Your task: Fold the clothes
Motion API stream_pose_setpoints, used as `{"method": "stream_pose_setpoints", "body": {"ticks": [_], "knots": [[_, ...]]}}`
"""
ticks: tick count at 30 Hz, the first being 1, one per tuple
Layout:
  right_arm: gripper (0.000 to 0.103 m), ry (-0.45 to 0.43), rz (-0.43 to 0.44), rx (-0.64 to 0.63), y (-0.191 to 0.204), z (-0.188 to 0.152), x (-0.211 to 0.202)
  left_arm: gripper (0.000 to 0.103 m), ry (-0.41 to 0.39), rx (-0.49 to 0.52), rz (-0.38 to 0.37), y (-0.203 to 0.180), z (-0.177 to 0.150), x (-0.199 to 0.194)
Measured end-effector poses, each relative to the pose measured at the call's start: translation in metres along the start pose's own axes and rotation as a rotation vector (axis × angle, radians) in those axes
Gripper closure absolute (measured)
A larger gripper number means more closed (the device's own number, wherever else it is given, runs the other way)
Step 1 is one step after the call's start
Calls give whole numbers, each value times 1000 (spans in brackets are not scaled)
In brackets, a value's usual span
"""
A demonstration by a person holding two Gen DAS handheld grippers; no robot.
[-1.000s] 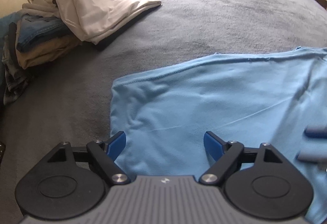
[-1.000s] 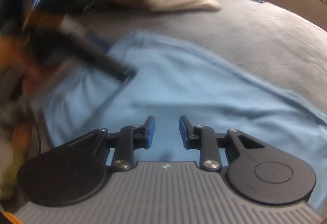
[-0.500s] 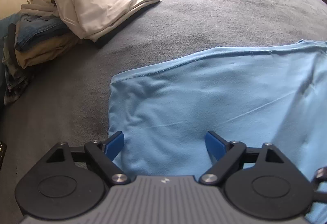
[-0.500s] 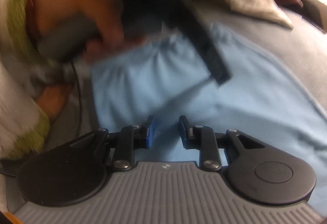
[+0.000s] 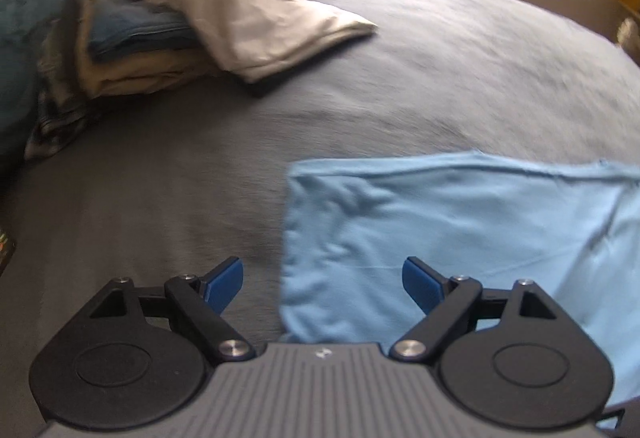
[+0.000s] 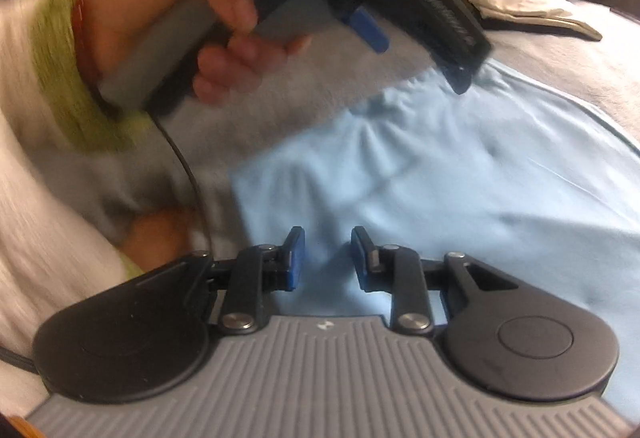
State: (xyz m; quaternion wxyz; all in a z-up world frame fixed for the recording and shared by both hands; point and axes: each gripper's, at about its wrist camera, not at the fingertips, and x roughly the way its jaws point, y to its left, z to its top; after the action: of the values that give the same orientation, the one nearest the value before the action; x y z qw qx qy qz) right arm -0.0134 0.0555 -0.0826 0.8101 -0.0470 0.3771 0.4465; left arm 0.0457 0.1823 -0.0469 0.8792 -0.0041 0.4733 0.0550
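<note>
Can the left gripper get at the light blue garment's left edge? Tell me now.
Probably yes. The left gripper is open above the edge of the light blue garment, which lies flat on the grey blanket; nothing covers that edge.

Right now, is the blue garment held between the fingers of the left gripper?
No, the left gripper stands wide open above the bed, and the blue garment lies flat with no pad pressing it.
</note>
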Motion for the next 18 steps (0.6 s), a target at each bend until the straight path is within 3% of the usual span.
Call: {"method": "stream_pose_setpoints", "body": {"ticks": [2, 6, 8, 12, 18], "knots": [[78, -32, 26, 20, 3, 5, -1, 15, 9, -37, 5, 14, -1, -4], [77, -29, 6, -68, 27, 11, 11, 15, 34, -87, 26, 37, -9, -7], [70, -24, 5, -98, 37, 13, 21, 15, 50, -111, 33, 46, -15, -7], [67, -5, 10, -183, 58, 18, 38, 15, 79, -164, 19, 60, -26, -8], [64, 42, -58, -329, 78, 9, 56, 15, 76, -194, 6, 68, -30, -10]]}}
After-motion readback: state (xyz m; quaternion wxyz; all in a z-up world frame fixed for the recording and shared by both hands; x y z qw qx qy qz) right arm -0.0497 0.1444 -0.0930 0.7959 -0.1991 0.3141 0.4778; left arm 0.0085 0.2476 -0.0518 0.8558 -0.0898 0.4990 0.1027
